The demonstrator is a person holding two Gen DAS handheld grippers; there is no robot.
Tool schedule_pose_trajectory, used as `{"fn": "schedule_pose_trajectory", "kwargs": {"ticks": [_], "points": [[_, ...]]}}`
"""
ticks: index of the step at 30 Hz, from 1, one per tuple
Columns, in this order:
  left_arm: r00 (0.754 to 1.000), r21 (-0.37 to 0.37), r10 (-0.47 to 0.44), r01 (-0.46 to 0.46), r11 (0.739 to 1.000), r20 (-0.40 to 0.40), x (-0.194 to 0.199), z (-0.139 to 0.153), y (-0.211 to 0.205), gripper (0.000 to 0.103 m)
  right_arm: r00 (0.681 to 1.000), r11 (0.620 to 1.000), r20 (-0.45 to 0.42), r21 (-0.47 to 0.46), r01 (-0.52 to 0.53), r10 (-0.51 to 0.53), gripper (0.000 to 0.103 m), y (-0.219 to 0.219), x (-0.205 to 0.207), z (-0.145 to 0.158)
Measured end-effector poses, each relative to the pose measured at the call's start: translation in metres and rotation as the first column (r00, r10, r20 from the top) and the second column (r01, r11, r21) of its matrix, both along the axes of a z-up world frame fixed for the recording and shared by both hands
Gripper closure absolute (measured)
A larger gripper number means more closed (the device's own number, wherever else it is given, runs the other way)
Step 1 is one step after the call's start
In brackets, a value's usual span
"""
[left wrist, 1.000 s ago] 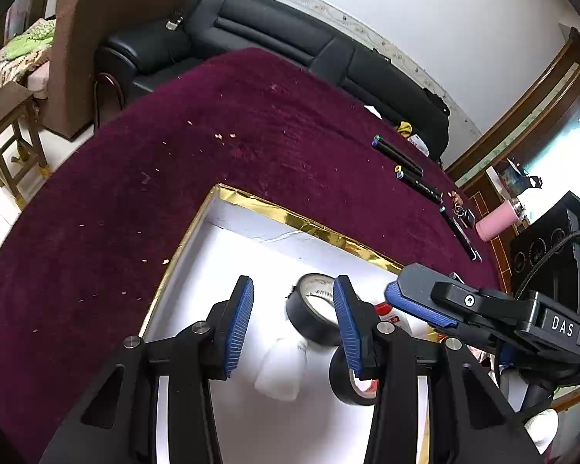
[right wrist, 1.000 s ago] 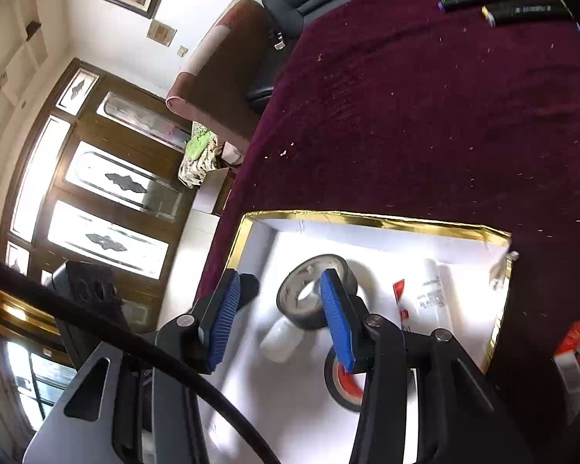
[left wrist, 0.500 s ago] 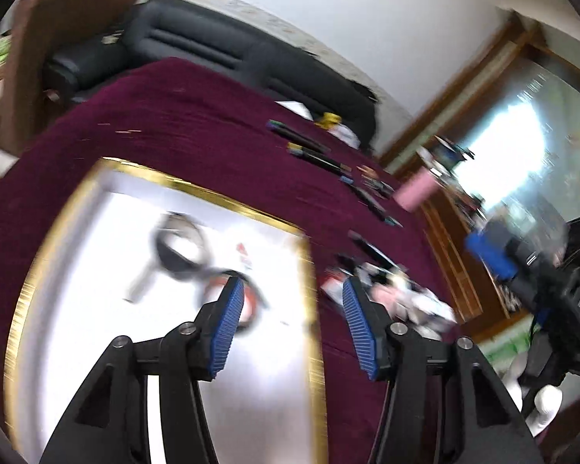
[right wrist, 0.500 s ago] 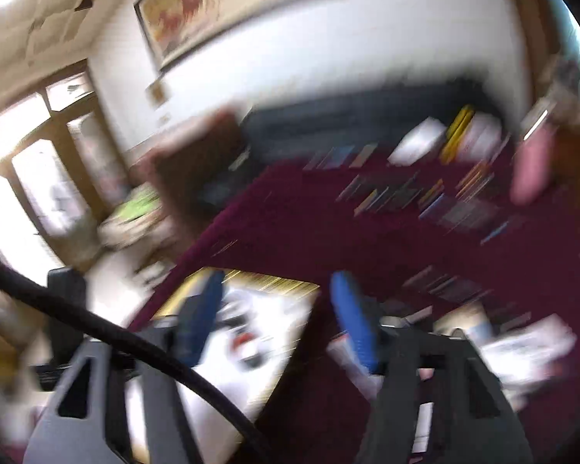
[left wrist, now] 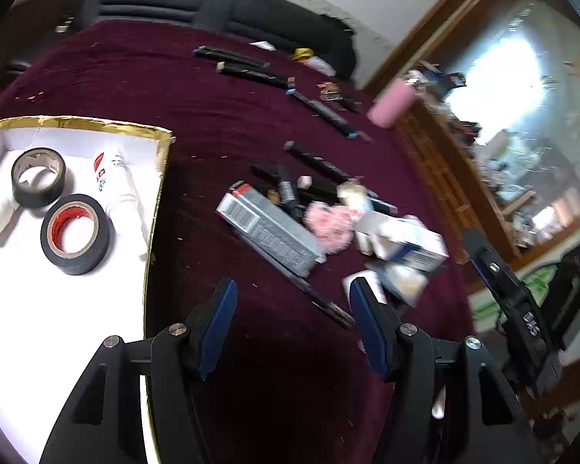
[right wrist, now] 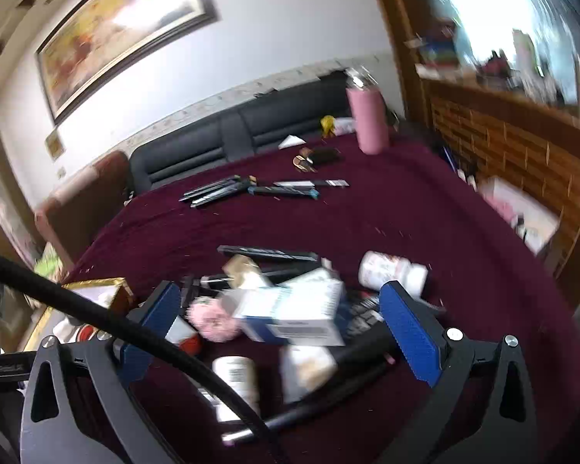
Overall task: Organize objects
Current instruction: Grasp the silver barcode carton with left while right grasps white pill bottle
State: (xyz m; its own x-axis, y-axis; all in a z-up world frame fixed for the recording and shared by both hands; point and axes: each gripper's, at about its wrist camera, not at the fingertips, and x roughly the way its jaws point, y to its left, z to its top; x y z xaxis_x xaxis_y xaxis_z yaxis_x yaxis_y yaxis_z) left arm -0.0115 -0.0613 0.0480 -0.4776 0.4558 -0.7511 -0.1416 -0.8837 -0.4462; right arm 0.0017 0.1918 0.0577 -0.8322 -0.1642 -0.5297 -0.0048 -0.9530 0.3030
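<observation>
In your white gold-rimmed tray (left wrist: 77,125), at the table's left edge, lie two black tape rolls (left wrist: 38,176) (left wrist: 75,234) and a white tube (left wrist: 118,181). Beside the tray, on the maroon cloth (left wrist: 197,116), sits a loose pile: a grey carton (left wrist: 268,228), a pink fluffy item (left wrist: 330,226), a white and blue box (right wrist: 294,311) and dark pens (left wrist: 321,164). Your left gripper (left wrist: 292,323) hovers spread wide and empty, near the pile. Your right gripper (right wrist: 280,323) hangs spread wide above the white and blue box, holding nothing. A pink bottle (right wrist: 367,120) stands at the far edge.
</observation>
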Motion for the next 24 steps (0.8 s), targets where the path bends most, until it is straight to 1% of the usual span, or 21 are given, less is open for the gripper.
{"fn": "schedule_pose_trajectory", "kwargs": {"ticks": [3, 6, 7, 9, 11, 13, 15, 16, 18, 20, 21, 22, 23, 24], "points": [[0.998, -0.069, 0.056, -0.055, 0.996, 0.014, -0.013, -0.012, 0.013, 0.049, 0.999, 0.998, 0.021, -0.058, 0.028, -0.027, 0.000, 0.017, -0.006, -0.017], [0.994, -0.091, 0.096, -0.092, 0.992, 0.042, -0.030, -0.026, 0.020, 0.049, 0.997, 0.991, 0.071, -0.134, 0.027, -0.018, 0.000, 0.035, -0.009, -0.027], [0.993, -0.109, 0.111, -0.106, 0.988, 0.044, -0.037, -0.030, 0.024, 0.049, 0.997, 0.987, 0.071, -0.159, 0.020, -0.008, 0.000, 0.039, -0.008, -0.028], [0.989, -0.151, 0.137, -0.128, 0.980, 0.048, -0.050, -0.037, 0.031, 0.049, 0.997, 0.985, 0.075, -0.175, 0.012, 0.001, 0.000, 0.041, -0.007, -0.030], [0.989, -0.168, 0.141, -0.131, 0.977, 0.048, -0.060, -0.042, 0.038, 0.049, 0.998, 0.982, 0.067, -0.187, -0.003, 0.016, 0.000, 0.041, -0.006, -0.030], [0.990, -0.204, 0.135, -0.124, 0.971, 0.042, -0.067, -0.042, 0.047, 0.049, 0.997, 0.982, 0.066, -0.188, -0.020, 0.033, 0.000, 0.038, -0.007, -0.030], [0.994, -0.259, 0.102, -0.089, 0.962, 0.037, -0.072, -0.042, 0.059, 0.049, 0.996, 0.980, 0.070, -0.195, -0.033, 0.047, 0.000, 0.037, -0.006, -0.033], [0.996, -0.290, 0.079, -0.063, 0.955, 0.047, -0.075, -0.045, 0.066, 0.049, 0.996, 0.980, 0.072, -0.195, -0.035, 0.050, 0.000, 0.038, -0.006, -0.035], [0.997, -0.303, 0.042, -0.022, 0.953, 0.062, -0.077, -0.050, 0.077, 0.049, 0.996, 0.980, 0.074, -0.198, -0.036, 0.051, 0.000, 0.038, -0.005, -0.037], [0.999, -0.317, -0.013, 0.029, 0.948, 0.053, -0.071, -0.050, 0.086, 0.049, 0.996, 0.979, 0.073, -0.201, -0.026, 0.041, 0.000, 0.039, -0.007, -0.038], [0.998, -0.315, -0.037, 0.049, 0.948, 0.043, -0.067, -0.049, 0.089, 0.057, 0.996, 0.979, 0.076, -0.203, -0.024, 0.040, 0.000, 0.039, -0.006, -0.039], [0.997, -0.290, -0.067, 0.075, 0.954, 0.036, -0.063, -0.046, 0.091, 0.067, 0.996, 0.979, 0.079, -0.201, -0.020, 0.036, 0.000, 0.039, -0.006, -0.039], [0.995, -0.265, -0.091, 0.096, 0.959, 0.032, -0.058, -0.043, 0.092, 0.071, 0.996, 0.980, 0.081, -0.198, -0.019, 0.035, 0.000, 0.039, -0.006, -0.040], [0.994, -0.242, -0.111, 0.109, 0.964, 0.009, -0.053, -0.037, 0.090, 0.078, 0.996, 0.981, 0.081, -0.193, -0.019, 0.035, 0.000, 0.038, -0.006, -0.040]]}}
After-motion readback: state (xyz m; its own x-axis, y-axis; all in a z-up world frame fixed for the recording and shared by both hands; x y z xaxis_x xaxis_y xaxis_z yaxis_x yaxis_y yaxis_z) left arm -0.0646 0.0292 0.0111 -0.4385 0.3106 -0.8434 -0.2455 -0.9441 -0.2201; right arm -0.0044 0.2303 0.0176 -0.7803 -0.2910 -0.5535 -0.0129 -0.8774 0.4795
